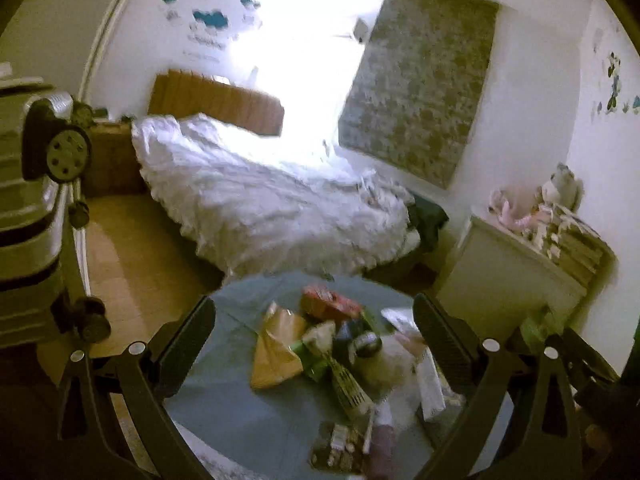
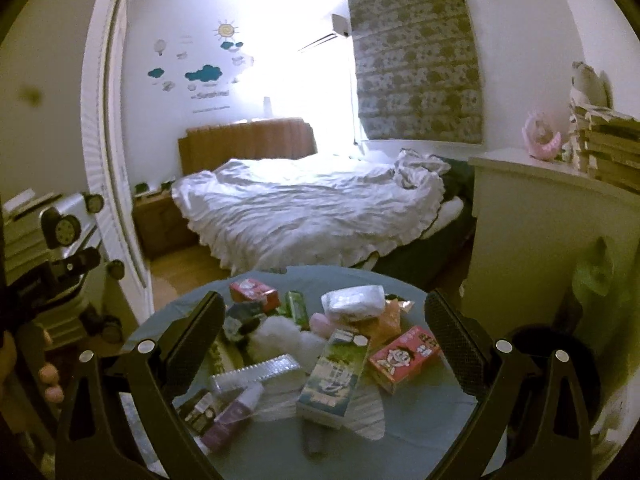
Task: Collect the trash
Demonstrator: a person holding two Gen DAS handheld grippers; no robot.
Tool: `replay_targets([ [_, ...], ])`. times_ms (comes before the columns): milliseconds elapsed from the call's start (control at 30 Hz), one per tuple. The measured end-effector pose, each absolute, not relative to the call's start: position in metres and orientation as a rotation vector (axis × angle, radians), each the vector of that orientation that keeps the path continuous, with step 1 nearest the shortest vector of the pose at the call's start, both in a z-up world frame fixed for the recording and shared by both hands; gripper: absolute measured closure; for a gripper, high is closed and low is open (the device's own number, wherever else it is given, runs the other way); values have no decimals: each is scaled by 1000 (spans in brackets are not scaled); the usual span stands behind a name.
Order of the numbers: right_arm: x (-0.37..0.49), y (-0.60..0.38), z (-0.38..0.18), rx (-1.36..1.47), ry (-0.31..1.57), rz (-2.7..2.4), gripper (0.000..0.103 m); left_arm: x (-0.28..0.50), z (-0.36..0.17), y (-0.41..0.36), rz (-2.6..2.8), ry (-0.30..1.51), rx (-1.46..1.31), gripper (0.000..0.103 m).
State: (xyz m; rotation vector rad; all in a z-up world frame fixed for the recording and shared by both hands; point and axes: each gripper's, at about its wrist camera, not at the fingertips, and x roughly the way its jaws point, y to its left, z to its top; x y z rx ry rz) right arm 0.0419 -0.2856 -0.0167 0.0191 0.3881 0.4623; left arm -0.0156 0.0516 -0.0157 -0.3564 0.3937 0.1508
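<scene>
A round table with a blue-grey cloth (image 2: pixel 420 412) holds a pile of trash: a green-and-white carton (image 2: pixel 334 380), a red box with a cartoon face (image 2: pixel 402 354), another red box (image 2: pixel 254 292), a white plastic pack (image 2: pixel 352 300), a silver wrapper (image 2: pixel 256 374) and a purple tube (image 2: pixel 232 416). In the left wrist view the same table (image 1: pixel 224 416) shows a yellow paper bag (image 1: pixel 276 356) and a red box (image 1: pixel 330 304). My left gripper (image 1: pixel 316 340) and right gripper (image 2: pixel 324 336) are both open and empty above the pile.
A bed with a rumpled white duvet (image 2: pixel 304 216) lies beyond the table. A white cabinet (image 2: pixel 532 248) with stacked books stands at the right. A suitcase on wheels (image 1: pixel 32 208) stands at the left. A dark bin (image 2: pixel 560 360) sits beside the table's right side.
</scene>
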Motion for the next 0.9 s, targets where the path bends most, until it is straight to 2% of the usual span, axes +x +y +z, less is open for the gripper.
replay_targets([
  [167, 41, -293, -21, 39, 409, 468, 4, -8, -11, 37, 183, 505, -253, 5],
  [333, 45, -296, -27, 62, 458, 483, 4, -7, -4, 28, 133, 531, -246, 5],
  [900, 45, -293, -36, 80, 511, 508, 4, -13, 11, 22, 136, 493, -224, 5],
])
